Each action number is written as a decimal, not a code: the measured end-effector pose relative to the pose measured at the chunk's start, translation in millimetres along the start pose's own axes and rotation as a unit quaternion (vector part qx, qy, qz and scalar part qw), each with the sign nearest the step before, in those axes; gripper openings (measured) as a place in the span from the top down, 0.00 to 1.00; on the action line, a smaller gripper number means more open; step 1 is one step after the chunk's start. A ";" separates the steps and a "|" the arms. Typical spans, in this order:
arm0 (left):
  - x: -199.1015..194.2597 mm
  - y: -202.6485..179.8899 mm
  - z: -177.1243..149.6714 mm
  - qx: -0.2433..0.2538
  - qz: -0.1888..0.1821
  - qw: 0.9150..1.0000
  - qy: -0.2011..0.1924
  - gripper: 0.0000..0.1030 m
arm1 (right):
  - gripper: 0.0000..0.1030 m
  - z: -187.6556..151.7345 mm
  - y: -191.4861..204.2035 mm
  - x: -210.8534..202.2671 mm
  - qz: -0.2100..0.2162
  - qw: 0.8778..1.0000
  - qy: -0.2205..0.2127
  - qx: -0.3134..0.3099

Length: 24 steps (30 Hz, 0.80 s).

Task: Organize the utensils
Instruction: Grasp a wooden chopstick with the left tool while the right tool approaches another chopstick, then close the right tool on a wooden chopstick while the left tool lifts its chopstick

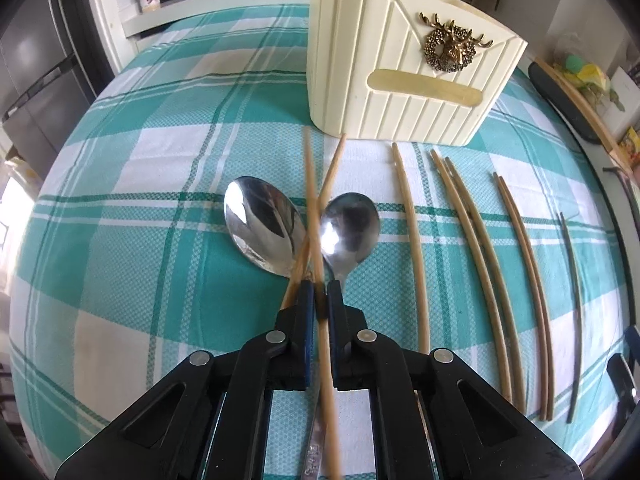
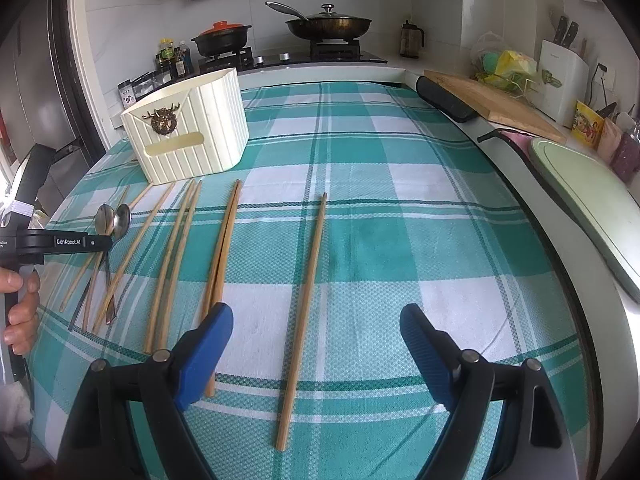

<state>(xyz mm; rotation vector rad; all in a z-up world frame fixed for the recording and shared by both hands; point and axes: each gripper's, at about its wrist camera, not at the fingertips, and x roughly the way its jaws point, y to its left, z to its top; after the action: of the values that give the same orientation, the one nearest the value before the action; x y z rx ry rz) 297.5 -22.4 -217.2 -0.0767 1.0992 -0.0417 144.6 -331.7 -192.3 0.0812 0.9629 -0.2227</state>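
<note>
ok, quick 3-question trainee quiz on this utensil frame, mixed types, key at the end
1. True or false: the left gripper is shut on a chopstick.
2. How many spoons lie on the tablecloth? A) one B) two C) four
3. What lies on the cloth between the right gripper's open jaws?

Key: 1 true; 2 B, large spoon and small spoon; 3 a single chopstick, untouched.
</note>
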 end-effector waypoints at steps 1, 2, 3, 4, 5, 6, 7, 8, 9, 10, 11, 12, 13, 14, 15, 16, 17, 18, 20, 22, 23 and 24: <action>0.7 2.5 1.2 -0.002 -0.006 1.000 0.000 0.97 | 0.15 0.1 -0.5 0.5 -0.001 1.000 0.000 0.000; 0.6 4.1 1.7 -0.003 -0.008 1.000 -0.002 0.97 | 0.15 0.4 -0.5 1.4 -0.001 1.000 0.001 0.000; -1.3 5.2 -0.3 -0.002 -0.010 1.000 -0.004 0.97 | 0.15 0.4 -0.5 2.1 -0.002 1.000 0.002 0.000; -2.9 7.3 -0.3 -0.004 -0.014 1.000 -0.008 0.97 | 0.15 0.6 -0.7 2.9 -0.003 1.000 0.003 0.001; -5.8 9.8 0.0 -0.007 -0.018 1.000 -0.013 0.97 | 0.15 1.2 -1.7 3.7 -0.003 1.000 0.004 0.002; -9.7 11.8 0.5 -0.009 -0.022 1.000 -0.019 0.97 | 0.15 2.1 -2.9 4.3 -0.003 1.000 0.005 0.003; -14.6 14.7 1.2 -0.011 -0.026 0.999 -0.024 0.97 | 0.15 3.0 -4.0 5.1 -0.002 1.000 0.006 0.005; -21.0 18.2 1.0 -0.013 -0.030 0.999 -0.030 0.97 | 0.15 4.3 -5.2 6.6 -0.002 1.000 0.007 0.006; -27.6 22.0 1.1 -0.015 -0.033 0.999 -0.037 0.97 | 0.16 6.0 -6.1 8.6 -0.003 1.000 0.009 0.007; -34.8 26.8 0.8 -0.016 -0.033 0.998 -0.044 0.97 | 0.18 7.7 -6.8 11.6 -0.005 1.000 0.012 0.006; -41.3 33.0 0.5 -0.018 -0.032 0.998 -0.051 0.97 | 0.26 9.8 -6.8 15.6 -0.009 1.000 0.017 0.003; -46.6 39.2 -0.3 -0.019 -0.028 0.998 -0.055 0.97 | 0.35 11.7 -6.4 20.2 -0.010 1.000 0.022 0.001; -50.4 46.3 -1.5 -0.021 -0.022 0.998 -0.059 0.97 | 0.39 13.5 -5.7 25.1 -0.009 1.000 0.029 0.000; -51.8 54.1 -2.3 -0.021 -0.012 0.998 -0.062 0.97 | 0.41 15.5 -4.2 30.3 -0.004 0.999 0.036 -0.001; -51.1 62.2 -4.2 -0.021 0.000 0.998 -0.064 0.97 | 0.41 17.4 -2.2 35.4 0.002 0.999 0.039 -0.004; -49.1 70.1 -6.7 -0.021 0.014 0.998 -0.063 0.97 | 0.41 18.8 0.7 41.1 0.004 0.999 0.043 -0.008; -44.8 77.6 -9.3 -0.023 0.023 0.998 -0.058 0.97 | 0.44 19.0 4.5 46.7 0.003 0.999 0.048 -0.015; -40.3 85.0 -12.2 -0.025 0.027 0.998 -0.053 0.97 | 0.51 18.4 8.8 53.5 0.002 0.998 0.054 -0.027; -30.1 96.3 -17.4 -0.021 0.036 0.998 -0.044 0.96 | 0.63 14.6 17.2 67.1 -0.017 0.996 0.066 -0.059; -21.1 104.3 -23.5 -0.010 0.039 0.999 -0.032 0.95 | 0.66 15.1 20.0 65.8 -0.038 0.995 0.057 -0.075; -17.0 107.7 -25.0 -0.007 0.036 0.999 -0.026 0.94 | 0.66 16.3 19.5 66.0 -0.048 0.994 0.064 -0.077; -14.3 110.8 -26.5 -0.007 0.036 0.999 -0.023 0.93 | 0.66 17.3 17.0 65.2 -0.054 0.993 0.068 -0.077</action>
<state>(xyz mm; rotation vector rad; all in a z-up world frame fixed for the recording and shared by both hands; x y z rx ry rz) 267.0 87.9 -225.6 -0.0505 1.0553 0.0329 198.2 -327.9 -236.4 -0.0974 1.1178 -0.2436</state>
